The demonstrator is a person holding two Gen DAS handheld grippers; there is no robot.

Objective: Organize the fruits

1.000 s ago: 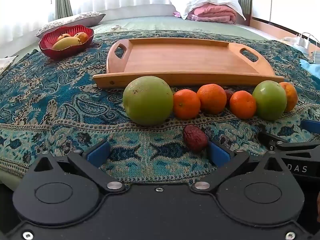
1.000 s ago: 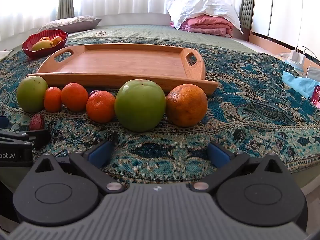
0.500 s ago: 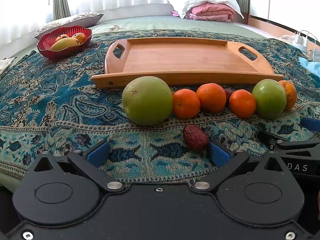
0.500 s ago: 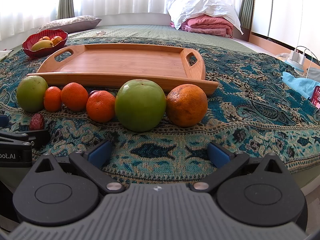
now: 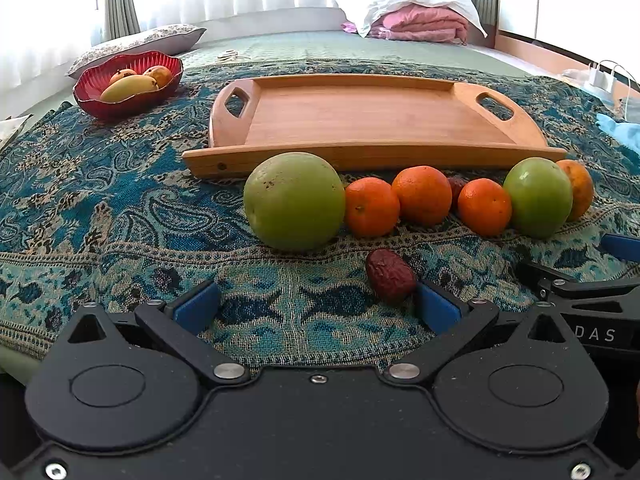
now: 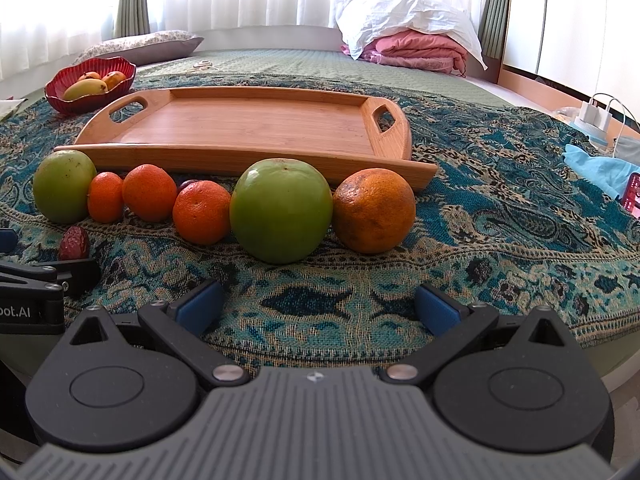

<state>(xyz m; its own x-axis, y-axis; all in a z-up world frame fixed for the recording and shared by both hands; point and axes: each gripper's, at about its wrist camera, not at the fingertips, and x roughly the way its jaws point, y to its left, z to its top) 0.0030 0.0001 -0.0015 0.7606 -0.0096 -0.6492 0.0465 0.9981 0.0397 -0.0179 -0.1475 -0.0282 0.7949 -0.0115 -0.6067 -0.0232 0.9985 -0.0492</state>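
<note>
The wooden tray (image 5: 372,120) holds nothing; the red bowl (image 5: 120,102) holds a mango (image 5: 128,86). Left gripper (image 5: 316,306) and right gripper (image 6: 316,306) gape, holding nothing.

Bed (image 5: 304,46): paisley throw (image 5: 100,200), tray (image 5: 360,120), fruit row (image 6: 280,210).

A blue paisley blanket (image 6: 500,208) is spread across the foreground. Beyond the blanket a green quilted mattress (image 6: 304,62) is seen. A patterned pillow (image 6: 148,46) is laid at the blanket's far left, and folded pink bedding (image 6: 420,52) under a white pillow (image 6: 400,12) at its far right. A white charger (image 6: 596,114) and a light blue cloth (image 6: 600,168) are found by the blanket's right edge.
</note>
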